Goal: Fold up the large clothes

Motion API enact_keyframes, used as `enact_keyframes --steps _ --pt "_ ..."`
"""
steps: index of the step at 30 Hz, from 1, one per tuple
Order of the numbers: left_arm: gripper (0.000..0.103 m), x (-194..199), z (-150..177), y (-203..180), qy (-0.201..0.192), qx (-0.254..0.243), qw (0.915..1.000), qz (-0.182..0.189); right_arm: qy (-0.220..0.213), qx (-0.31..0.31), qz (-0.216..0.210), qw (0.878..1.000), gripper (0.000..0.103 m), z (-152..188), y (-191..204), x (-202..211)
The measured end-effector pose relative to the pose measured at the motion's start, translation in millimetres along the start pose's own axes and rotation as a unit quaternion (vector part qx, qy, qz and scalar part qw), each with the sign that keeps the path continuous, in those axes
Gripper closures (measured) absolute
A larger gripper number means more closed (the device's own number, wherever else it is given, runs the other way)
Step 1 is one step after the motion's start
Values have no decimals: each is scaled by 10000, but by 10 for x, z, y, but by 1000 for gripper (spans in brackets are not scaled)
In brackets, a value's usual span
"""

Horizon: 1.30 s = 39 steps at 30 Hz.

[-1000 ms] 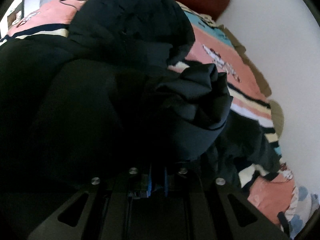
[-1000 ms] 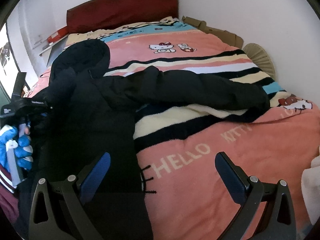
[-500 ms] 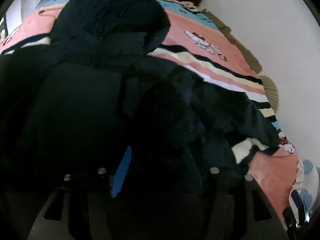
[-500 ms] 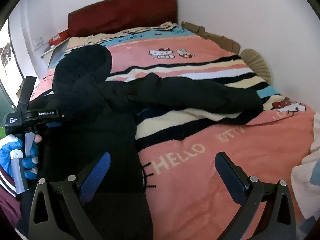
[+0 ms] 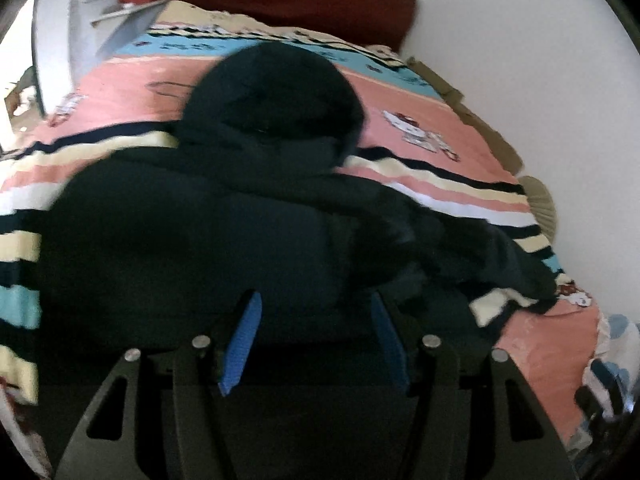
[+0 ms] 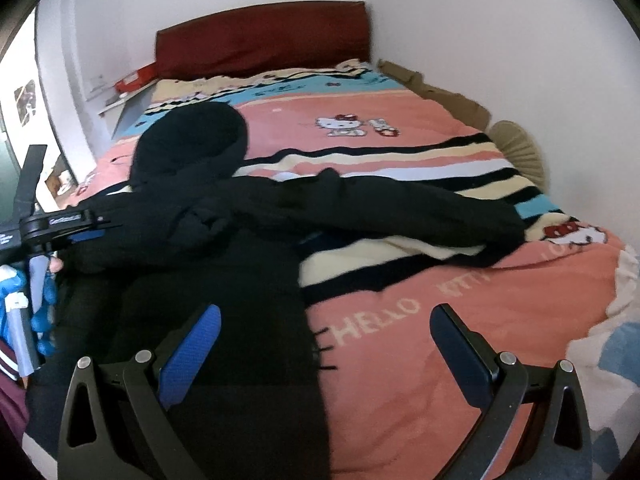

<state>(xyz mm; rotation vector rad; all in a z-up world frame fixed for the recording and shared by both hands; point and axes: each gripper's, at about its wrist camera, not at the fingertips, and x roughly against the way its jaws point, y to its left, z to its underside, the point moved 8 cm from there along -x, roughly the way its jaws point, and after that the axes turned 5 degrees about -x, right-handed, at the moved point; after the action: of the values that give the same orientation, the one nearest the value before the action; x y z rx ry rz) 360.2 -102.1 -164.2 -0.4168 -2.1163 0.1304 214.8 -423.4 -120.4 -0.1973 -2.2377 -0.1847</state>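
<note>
Both fingers (image 5: 314, 340) (image 6: 324, 350) spread empty; black hooded jacket (image 6: 240, 220) lies flat, sleeve outstretched.

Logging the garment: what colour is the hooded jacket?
Black, the jacket looks plain; clearest in the right wrist view.

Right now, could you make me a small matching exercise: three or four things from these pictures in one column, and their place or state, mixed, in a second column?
Things:
1. black jacket
2. jacket sleeve
3. headboard
4. right gripper

Place or state:
A. dark red, at the far end of the bed
B. open, holding nothing
C. stretched out toward the wall side
D. lying on the striped blanket

Pairs: 1-D, 2-C, 3-A, 4-B
</note>
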Motion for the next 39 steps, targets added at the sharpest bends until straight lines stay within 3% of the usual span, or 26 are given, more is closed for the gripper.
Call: enact_keyframes --steps 7,12,18,25,31,39 --pt "48 327 1 1032 -101 360 9984 -412 152 366 -424 9983 1 -178 607 -182" --pt "48 271 -75 1563 -144 587 9963 -605 221 677 -665 9952 1 -380 1155 -448" --pt "48 -64 -190 1782 -178 520 9957 -741 326 820 -880 9922 1 -510 1738 -968" --pt "47 -489 -267 1720 -169 138 9952 -953 558 1013 -1051 9877 1 -528 2222 -1685" --pt "40 -763 -114 1733 -61 139 9960 -883 864 1066 -852 9869 1 -424 2192 -2245" --pt "38 -714 -67 1729 140 310 9944 -1004 1175 591 -642 9892 1 -351 1695 -2464"
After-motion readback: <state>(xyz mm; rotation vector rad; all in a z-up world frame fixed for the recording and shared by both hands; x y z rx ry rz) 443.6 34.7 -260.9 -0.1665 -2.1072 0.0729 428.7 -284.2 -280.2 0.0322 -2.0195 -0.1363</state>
